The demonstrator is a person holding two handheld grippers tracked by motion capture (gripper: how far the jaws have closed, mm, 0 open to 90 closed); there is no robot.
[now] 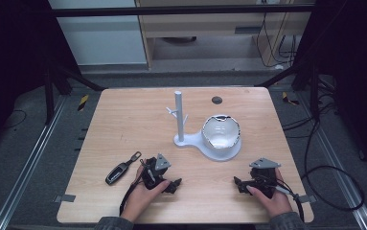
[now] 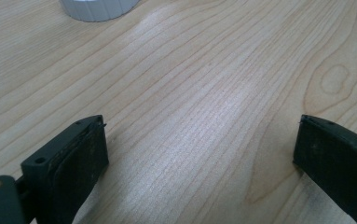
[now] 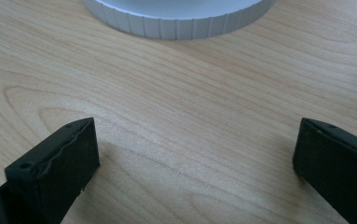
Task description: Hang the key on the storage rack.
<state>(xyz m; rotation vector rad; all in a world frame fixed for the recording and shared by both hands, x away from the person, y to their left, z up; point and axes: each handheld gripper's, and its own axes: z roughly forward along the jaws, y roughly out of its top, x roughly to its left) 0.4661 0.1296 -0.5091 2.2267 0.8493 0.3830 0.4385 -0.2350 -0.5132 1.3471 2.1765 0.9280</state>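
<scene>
A: Where are the grippers?

B: Both rest low on the table (image 1: 123, 124), near its front edge. The left gripper (image 1: 174, 186) has its jaws wide apart over bare wood; the right gripper (image 1: 239, 184) too.

A: And the key fob (image 1: 122, 168)?

B: Just left of the left gripper, untouched. The white stand (image 1: 190, 140) with its bowl (image 1: 221, 131) sits beyond both.

The desk (image 1: 123, 124) has a light wooden top with rounded corners and a small dark round hole (image 1: 216, 100) near its far edge. A white stand (image 1: 190, 140) with an upright post rests in the middle, and a white bowl (image 1: 221, 132) sits on its round base. A black car key (image 1: 121, 169) lies flat near the front left. Both grippers rest on the front part.
</scene>
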